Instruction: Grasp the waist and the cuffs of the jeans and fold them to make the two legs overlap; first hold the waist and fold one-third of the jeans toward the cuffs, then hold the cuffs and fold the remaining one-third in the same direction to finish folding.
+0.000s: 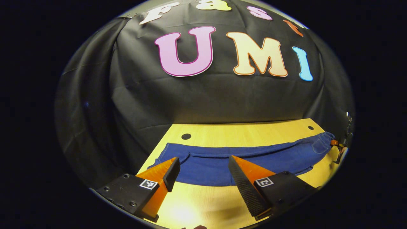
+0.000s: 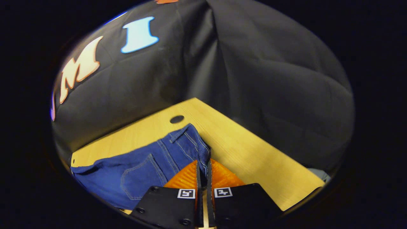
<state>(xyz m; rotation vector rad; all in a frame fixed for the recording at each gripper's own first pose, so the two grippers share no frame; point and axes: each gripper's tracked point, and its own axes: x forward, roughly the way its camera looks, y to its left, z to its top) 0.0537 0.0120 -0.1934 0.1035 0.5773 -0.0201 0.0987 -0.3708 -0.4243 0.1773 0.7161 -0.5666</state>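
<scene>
While one jeans [image 1: 222, 165] lies flat, left tongs [image 1: 203, 173] gape empty, right tongs [image 2: 203, 165] pinch waist [image 2: 203, 149].

I can't read any text, brand or number here apart from the wall lettering; the small square black-and-white marker tags [image 1: 148, 183] on my gripper fingers are coded patterns, not words, and the jeans [image 2: 149, 165] carry no legible label

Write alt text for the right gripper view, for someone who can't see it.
The right gripper, jaws closed, pinches the waist edge of blue jeans lying on a light wooden table. A back pocket faces up, and black cloth hangs behind the table.
</scene>
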